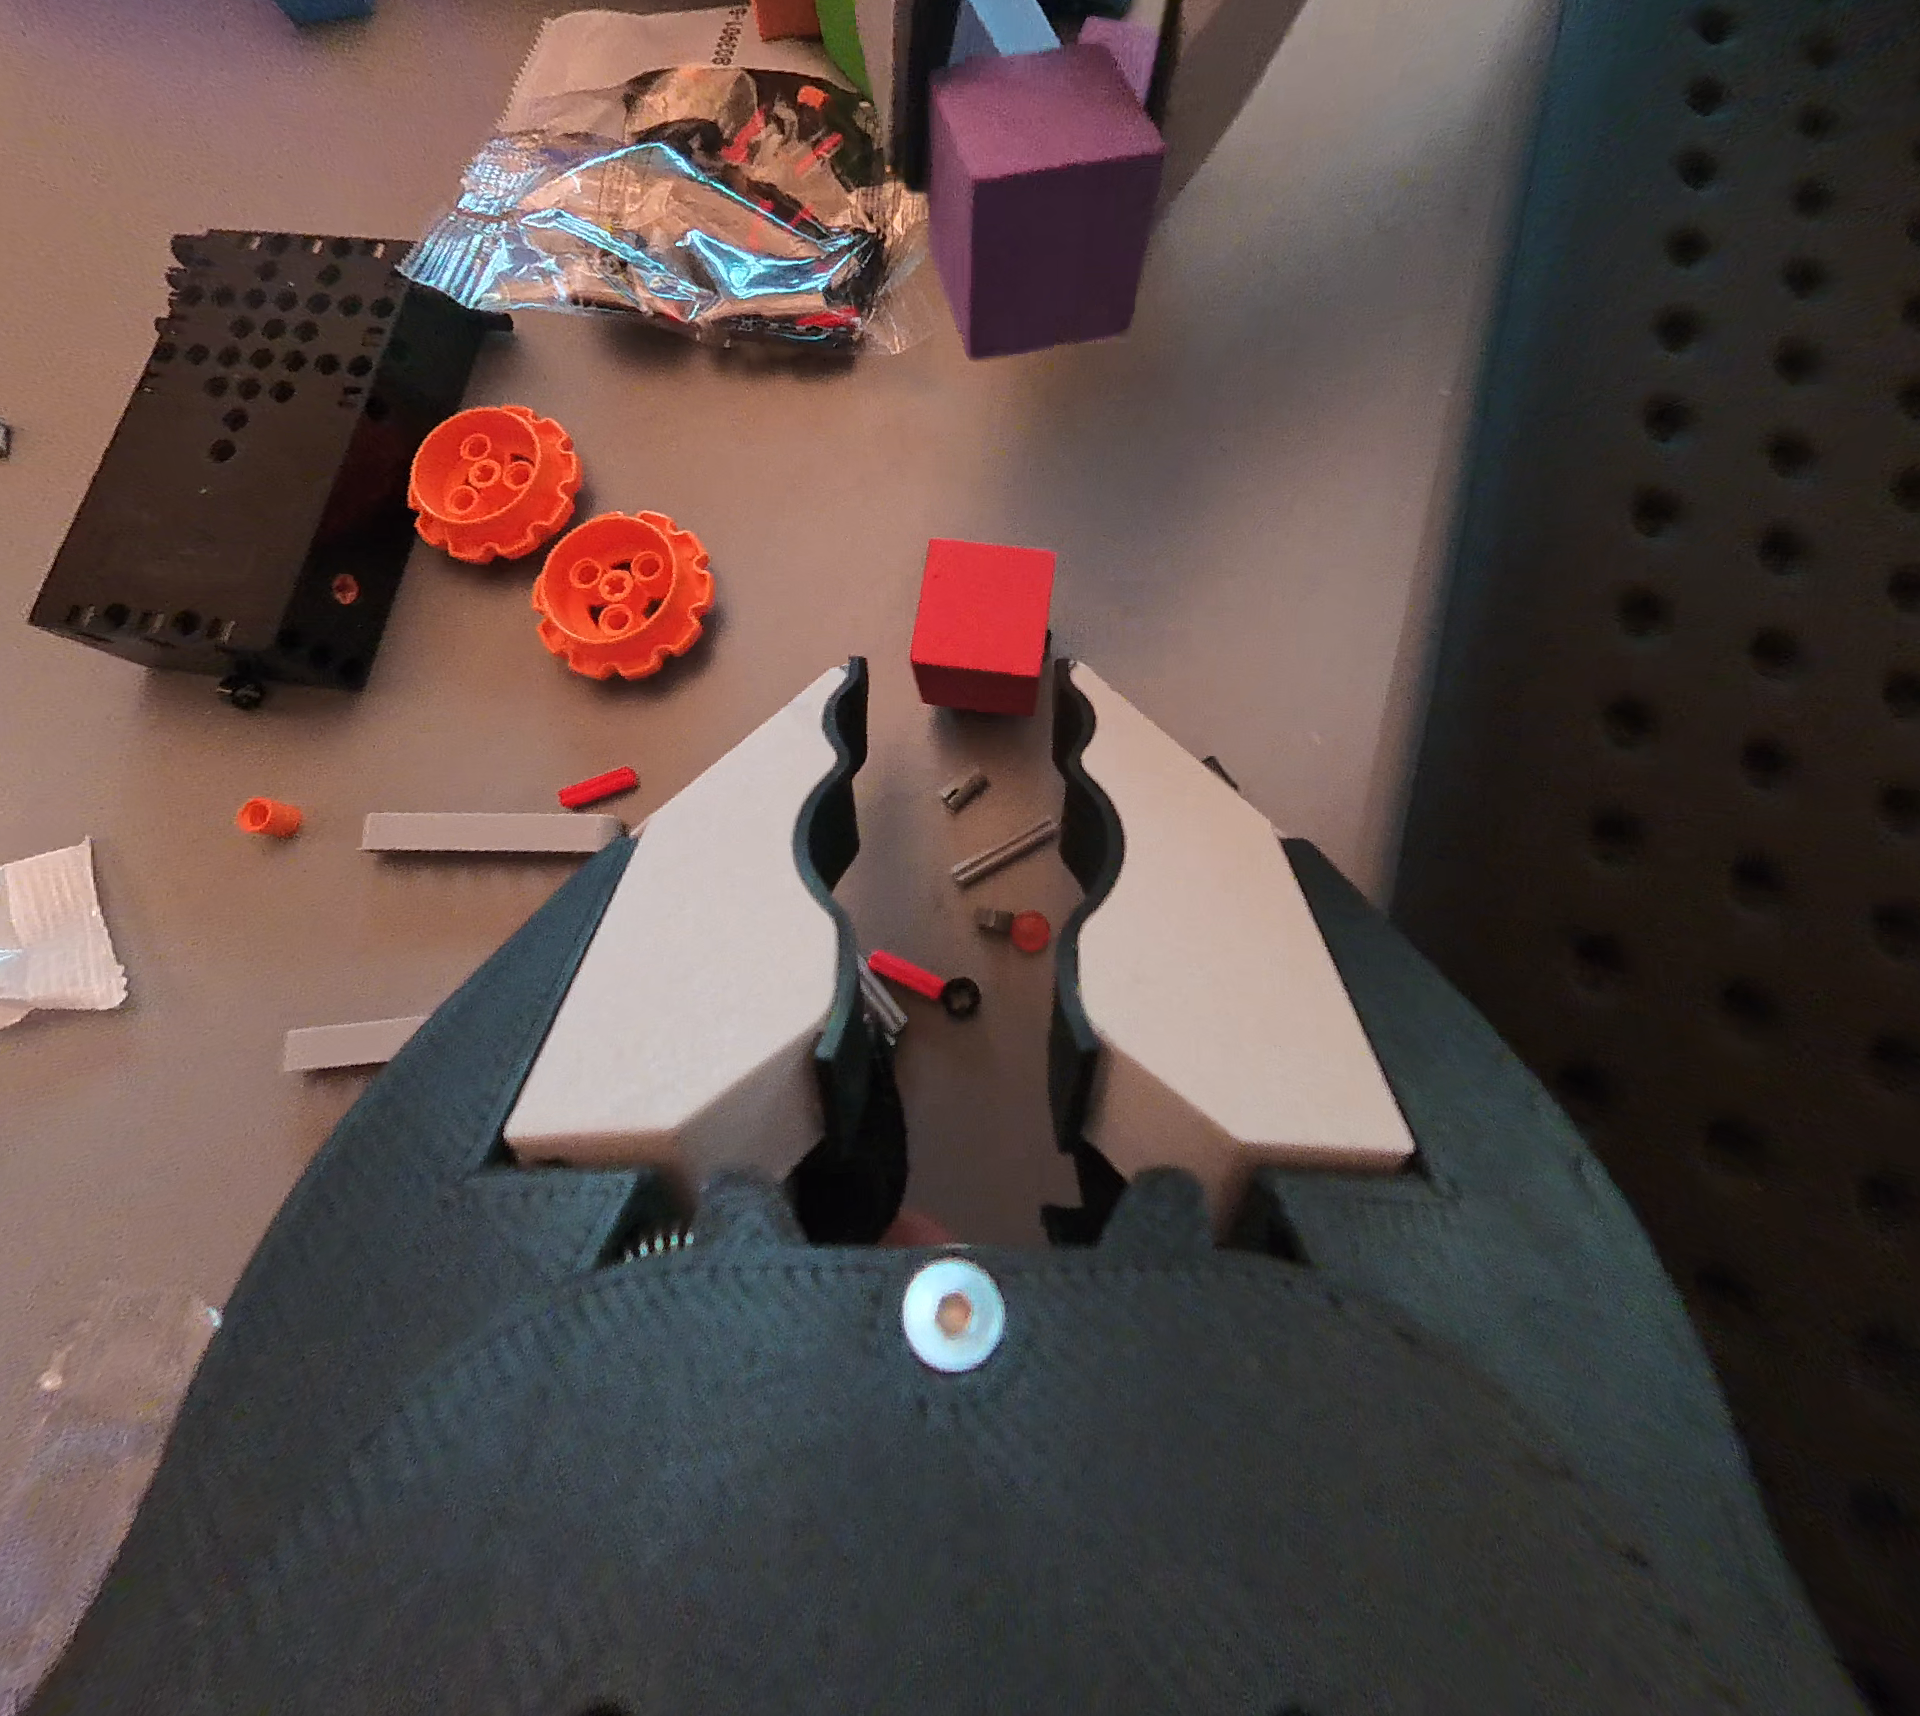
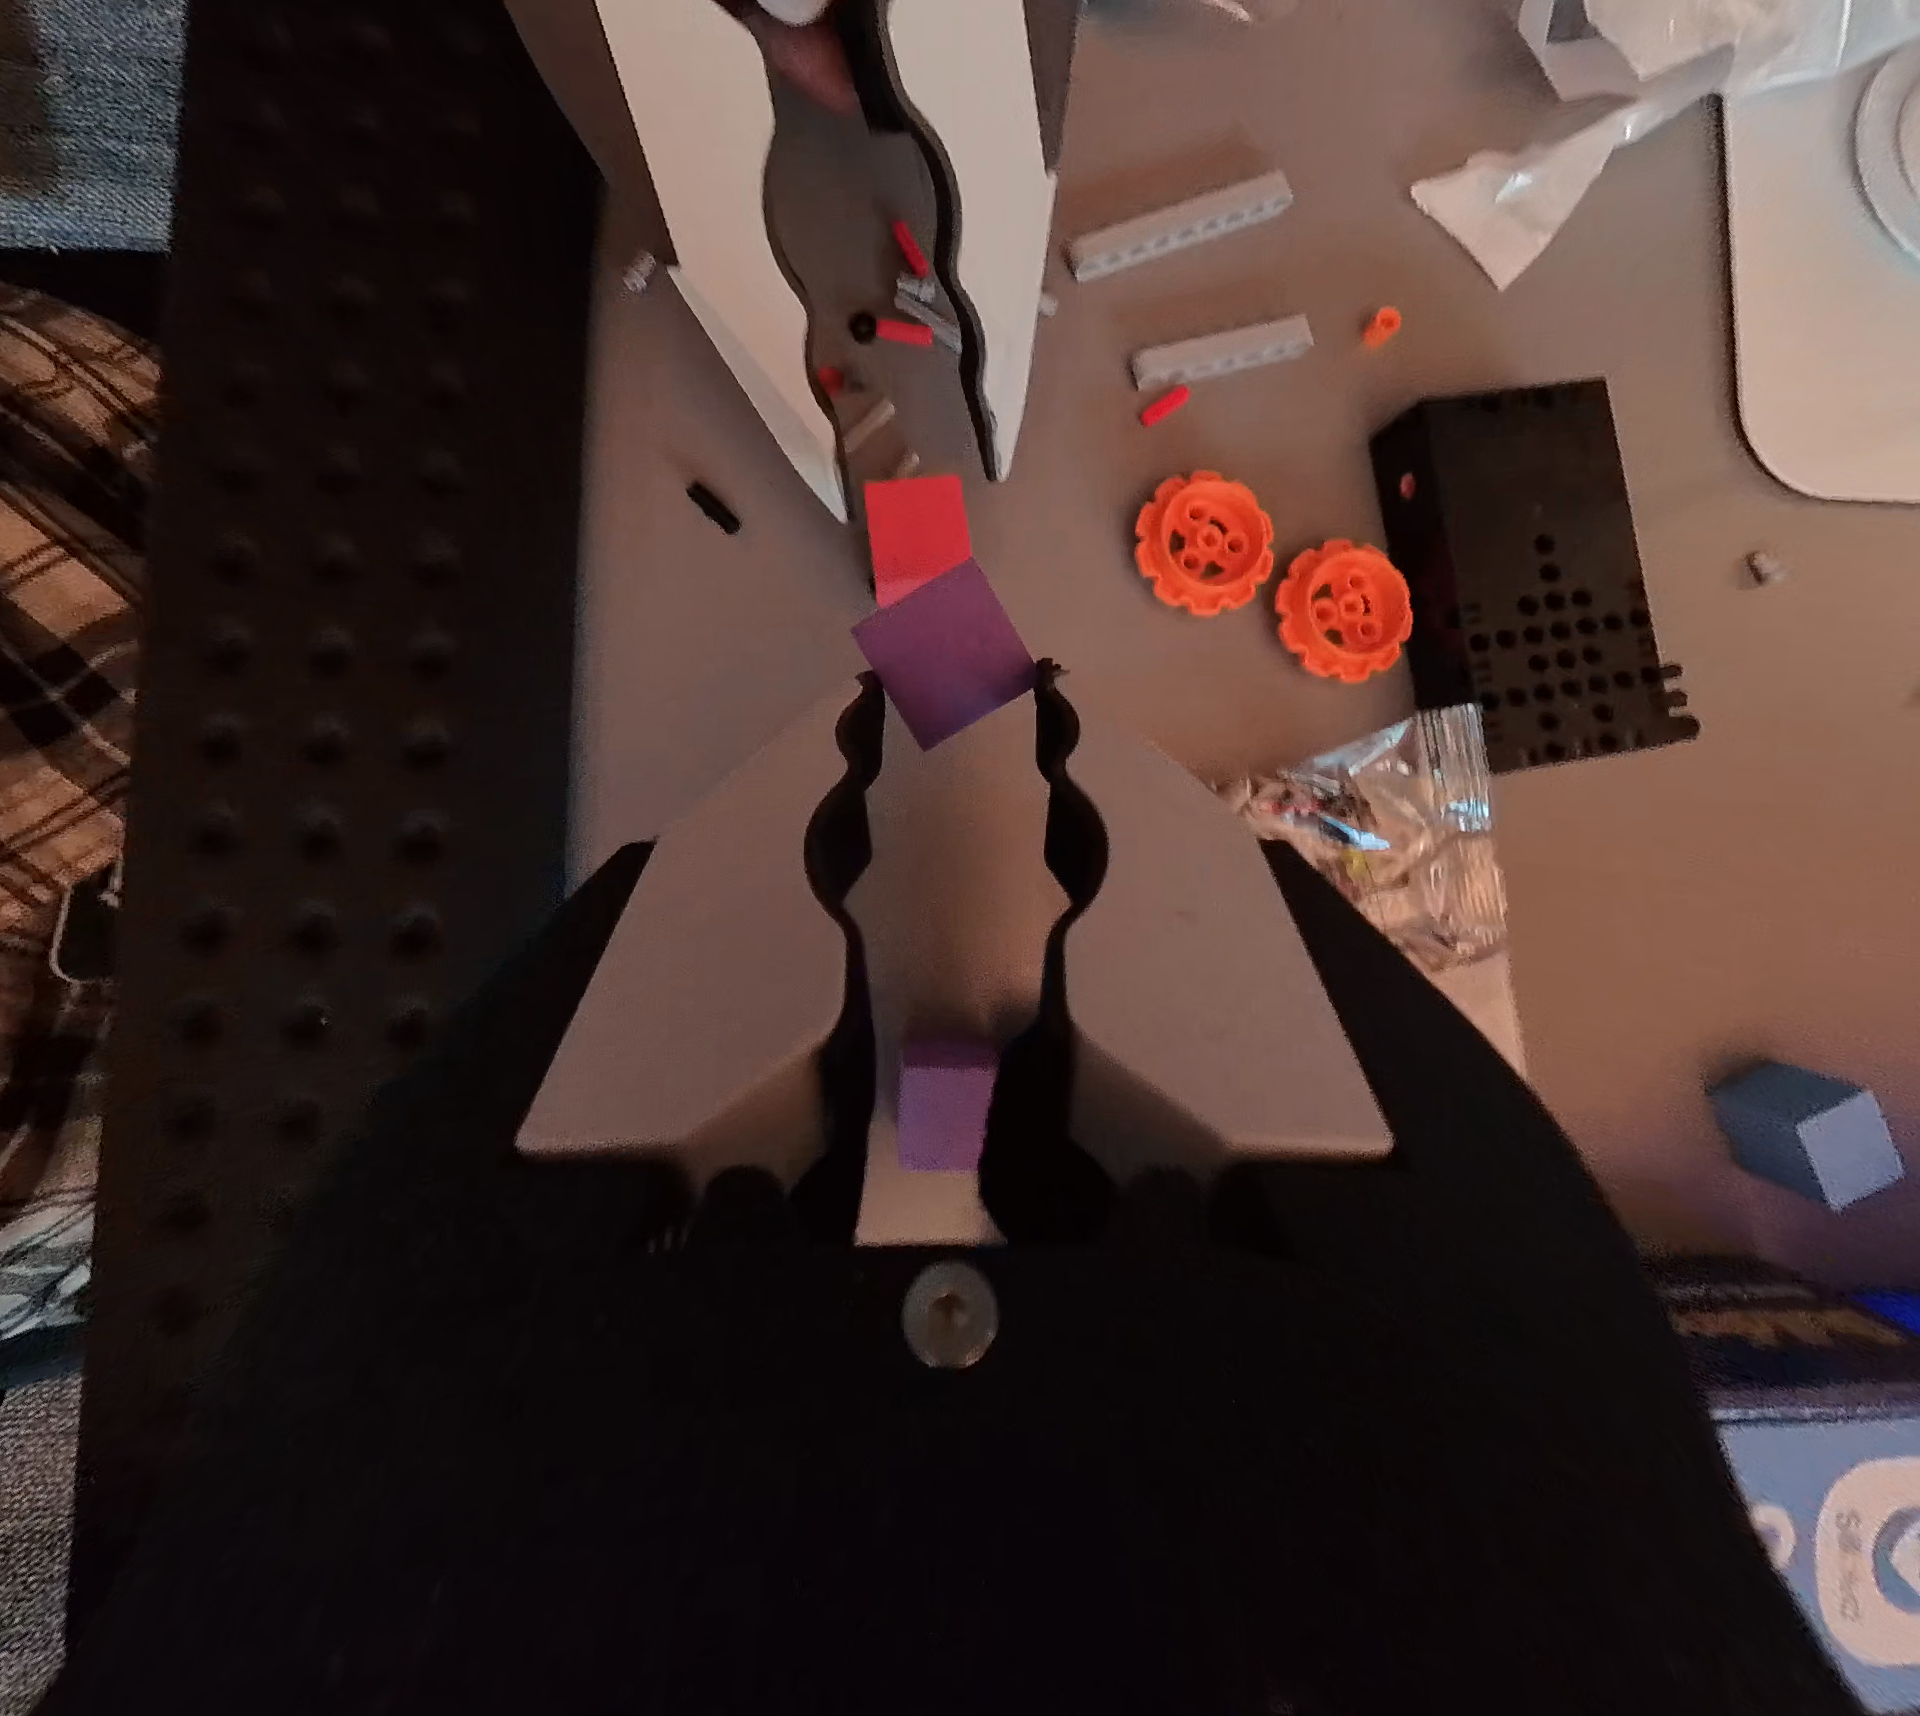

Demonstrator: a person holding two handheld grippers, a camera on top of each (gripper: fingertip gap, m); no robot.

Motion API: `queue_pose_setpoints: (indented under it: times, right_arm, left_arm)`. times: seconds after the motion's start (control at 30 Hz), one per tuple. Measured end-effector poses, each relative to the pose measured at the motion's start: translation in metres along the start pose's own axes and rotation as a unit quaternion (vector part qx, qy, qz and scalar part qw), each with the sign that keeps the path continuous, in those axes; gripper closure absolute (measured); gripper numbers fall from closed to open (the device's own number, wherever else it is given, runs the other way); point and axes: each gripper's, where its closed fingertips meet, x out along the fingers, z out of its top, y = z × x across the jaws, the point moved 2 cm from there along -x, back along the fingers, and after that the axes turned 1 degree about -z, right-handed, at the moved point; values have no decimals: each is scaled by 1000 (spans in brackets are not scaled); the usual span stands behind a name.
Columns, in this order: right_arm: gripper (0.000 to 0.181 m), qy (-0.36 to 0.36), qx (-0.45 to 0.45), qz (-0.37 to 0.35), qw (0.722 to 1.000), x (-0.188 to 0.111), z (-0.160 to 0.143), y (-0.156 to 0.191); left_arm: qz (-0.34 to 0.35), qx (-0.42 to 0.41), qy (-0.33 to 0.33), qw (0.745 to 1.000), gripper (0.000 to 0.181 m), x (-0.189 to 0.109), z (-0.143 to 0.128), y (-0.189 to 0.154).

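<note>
left claw [image 1: 961, 679]: open, empty, tips just behind red cube [image 1: 982, 622] on worktop [image 1: 1226, 461], small pins between its fingers | right claw [image 2: 951, 690]: gripping purple cube [image 2: 943, 656] at its tips, held over the red cube | two orange wheels [image 1: 561, 539] beside black perforated block [image 1: 239, 461]

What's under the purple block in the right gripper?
Bare table shows below the purple block; the red cube stands beside that spot, not beneath. From above, the block covers the cube's near edge.
</note>
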Motion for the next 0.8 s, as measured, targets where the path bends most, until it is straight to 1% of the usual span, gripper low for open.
queue_pose_setpoints:
  times: [0.1,0.2,0.37,0.7,0.8]
  right_arm:
    - [153,-1,-3,9,1000,7,14,3]
    - [153,12,-5,19,1000,17,19,4]
    - [153,26,1,26,999,29,19,3]
    - [153,43,-4,20,999,33,18,-1]
    - [153,54,-6,23,998,37,16,0]
  left_arm:
    - [0,2,1,1000,150,2,0,-1]
    - [6,10,6,1000,156,4,-1,0]
    - [9,7,2,1000,158,4,-1,2]
    - [7,4,5,1000,157,9,-2,2]
    - [6,3,6,1000,153,9,-2,1]
